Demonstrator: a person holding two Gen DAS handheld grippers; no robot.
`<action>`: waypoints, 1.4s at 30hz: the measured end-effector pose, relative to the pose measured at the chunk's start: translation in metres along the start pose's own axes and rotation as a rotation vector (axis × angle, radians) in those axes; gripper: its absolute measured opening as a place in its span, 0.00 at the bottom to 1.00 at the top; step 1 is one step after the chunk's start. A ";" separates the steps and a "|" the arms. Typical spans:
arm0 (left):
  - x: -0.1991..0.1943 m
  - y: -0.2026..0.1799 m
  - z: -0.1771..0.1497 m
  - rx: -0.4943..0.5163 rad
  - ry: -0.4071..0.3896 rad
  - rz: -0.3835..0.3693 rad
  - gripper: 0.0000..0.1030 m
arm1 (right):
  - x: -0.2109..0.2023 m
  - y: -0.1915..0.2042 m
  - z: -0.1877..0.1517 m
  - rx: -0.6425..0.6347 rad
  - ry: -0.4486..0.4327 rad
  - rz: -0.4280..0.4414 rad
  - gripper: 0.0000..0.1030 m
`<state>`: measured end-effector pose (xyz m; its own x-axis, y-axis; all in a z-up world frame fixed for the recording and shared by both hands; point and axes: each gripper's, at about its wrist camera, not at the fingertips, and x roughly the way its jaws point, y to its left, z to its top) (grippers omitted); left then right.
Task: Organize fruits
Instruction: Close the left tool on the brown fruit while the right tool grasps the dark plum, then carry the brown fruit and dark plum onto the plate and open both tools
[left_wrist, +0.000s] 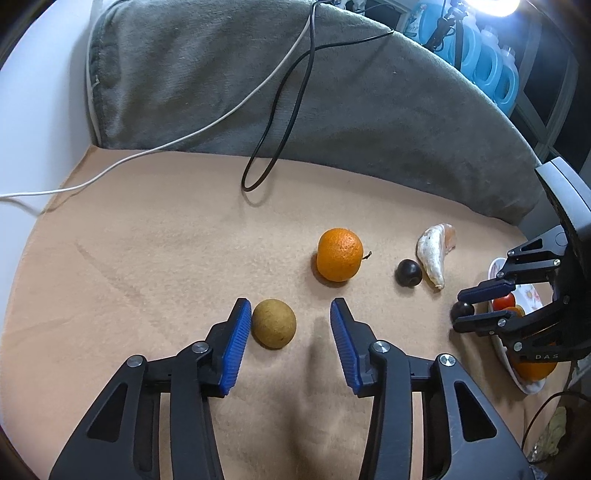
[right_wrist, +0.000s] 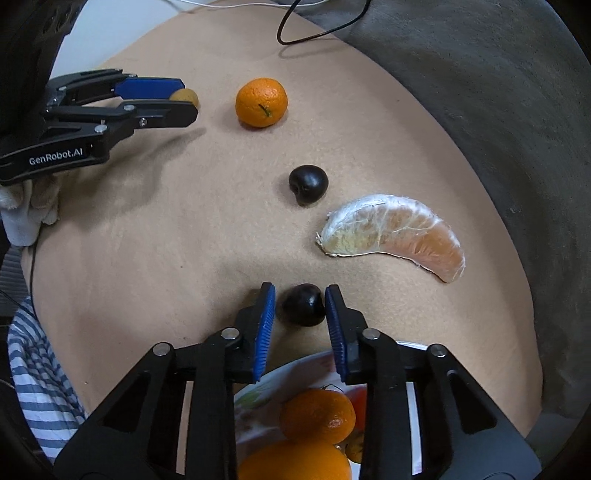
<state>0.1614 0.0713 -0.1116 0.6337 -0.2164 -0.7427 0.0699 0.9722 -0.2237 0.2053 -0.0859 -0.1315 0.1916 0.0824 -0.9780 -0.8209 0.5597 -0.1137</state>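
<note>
My left gripper (left_wrist: 291, 310) is open around a small brown round fruit (left_wrist: 274, 323), which touches the left finger. It also shows in the right wrist view (right_wrist: 184, 96). My right gripper (right_wrist: 300, 295) stands open around a dark plum (right_wrist: 303, 304), low over the tan cloth; the right pad touches it. A second dark plum (right_wrist: 308, 184), a mandarin (right_wrist: 261, 102) and a peeled citrus segment (right_wrist: 395, 232) lie on the cloth. A floral plate (right_wrist: 258, 398) under the right gripper holds oranges (right_wrist: 317, 415) and a red fruit (left_wrist: 504, 302).
A grey blanket (left_wrist: 258, 92) rises behind the tan cloth (left_wrist: 147, 258). A black cable loop (left_wrist: 258, 173) and a white cable (left_wrist: 110, 170) lie at the back. Blue bottles (left_wrist: 487, 62) stand far right. Striped fabric (right_wrist: 33, 376) lies at the left edge.
</note>
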 end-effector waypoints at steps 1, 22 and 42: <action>0.001 0.000 0.000 0.001 0.000 0.001 0.41 | 0.000 0.000 0.000 0.002 -0.001 -0.003 0.25; 0.002 0.001 0.001 -0.002 -0.010 0.023 0.23 | -0.021 -0.009 -0.007 0.034 -0.069 0.023 0.23; -0.044 -0.064 -0.003 0.063 -0.098 -0.088 0.23 | -0.087 -0.036 -0.064 0.217 -0.276 0.071 0.23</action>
<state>0.1271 0.0186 -0.0666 0.6952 -0.2947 -0.6556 0.1751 0.9541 -0.2431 0.1836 -0.1660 -0.0531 0.3004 0.3308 -0.8946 -0.7095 0.7043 0.0222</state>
